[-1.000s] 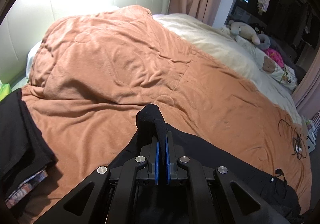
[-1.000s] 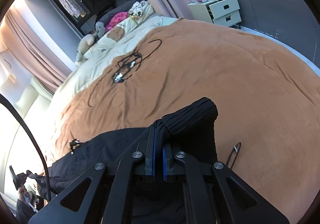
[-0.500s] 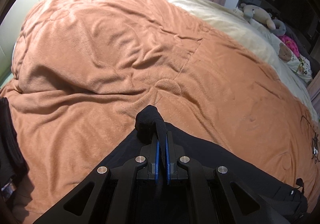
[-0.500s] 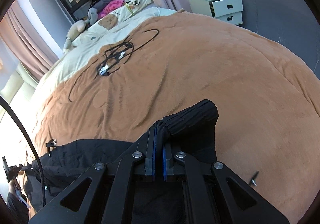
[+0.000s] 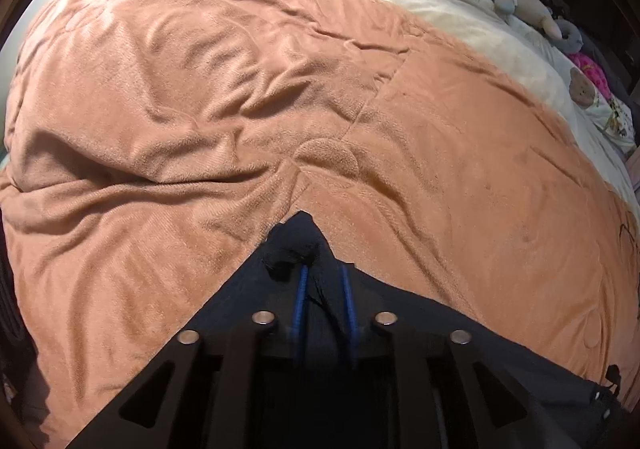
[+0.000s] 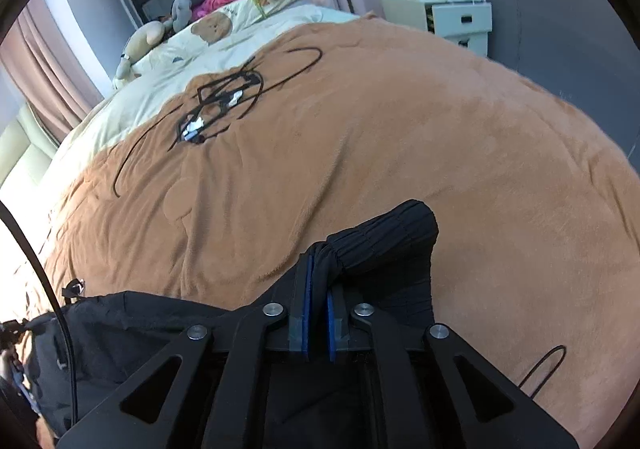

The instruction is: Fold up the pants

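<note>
The black pants (image 5: 296, 237) lie on the orange blanket (image 5: 200, 109), one corner pointing away from me. My left gripper (image 5: 324, 269) hovers just over that corner. Its jaws are opening, and the cloth lies loose between the blue pads (image 5: 299, 297), not pinched. In the right wrist view the ribbed cuff (image 6: 392, 237) of the pants stands up off the blanket. My right gripper (image 6: 320, 265) has a bunch of that cloth between its fingertips. Its jaws are beginning to open, with a narrow gap lower down. The rest of the pants (image 6: 140, 321) spreads to the left.
A tangle of black cables (image 6: 224, 101) lies on the blanket beyond the cuff, and a thin wire loop (image 6: 548, 365) at lower right. Plush toys (image 6: 148, 37) and a cream duvet (image 5: 460, 17) sit at the far side. A white nightstand (image 6: 452, 21) stands past the bed.
The left gripper sank toward the bed and its jaws parted; the pinched pants corner now lies flat. The right gripper shifted sideways and its pads separated slightly around the cuff.
</note>
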A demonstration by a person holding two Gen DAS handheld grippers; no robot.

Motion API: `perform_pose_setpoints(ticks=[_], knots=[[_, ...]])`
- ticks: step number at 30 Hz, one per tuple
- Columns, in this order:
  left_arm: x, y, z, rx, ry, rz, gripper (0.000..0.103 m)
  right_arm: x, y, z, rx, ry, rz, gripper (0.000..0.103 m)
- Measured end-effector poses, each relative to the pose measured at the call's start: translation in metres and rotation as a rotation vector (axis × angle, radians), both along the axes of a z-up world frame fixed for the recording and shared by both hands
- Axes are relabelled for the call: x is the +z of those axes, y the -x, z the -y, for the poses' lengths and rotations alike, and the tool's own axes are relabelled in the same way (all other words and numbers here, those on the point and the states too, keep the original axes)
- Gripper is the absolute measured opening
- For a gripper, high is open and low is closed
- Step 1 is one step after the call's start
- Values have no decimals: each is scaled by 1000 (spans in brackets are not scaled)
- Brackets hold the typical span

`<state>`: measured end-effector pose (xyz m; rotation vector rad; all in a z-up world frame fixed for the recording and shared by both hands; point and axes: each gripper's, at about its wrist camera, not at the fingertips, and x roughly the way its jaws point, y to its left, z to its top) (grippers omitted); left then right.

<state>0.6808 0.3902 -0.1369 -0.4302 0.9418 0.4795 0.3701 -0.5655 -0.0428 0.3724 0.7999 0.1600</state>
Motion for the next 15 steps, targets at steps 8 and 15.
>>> perform_pose_setpoints(ticks=[8,15], knots=[[23,33,-13,19,1,41,94,17,33,6,52,-29,88,79],[44,85,-14,7,-2,54,94,23,70,23,47,-23,112,79]])
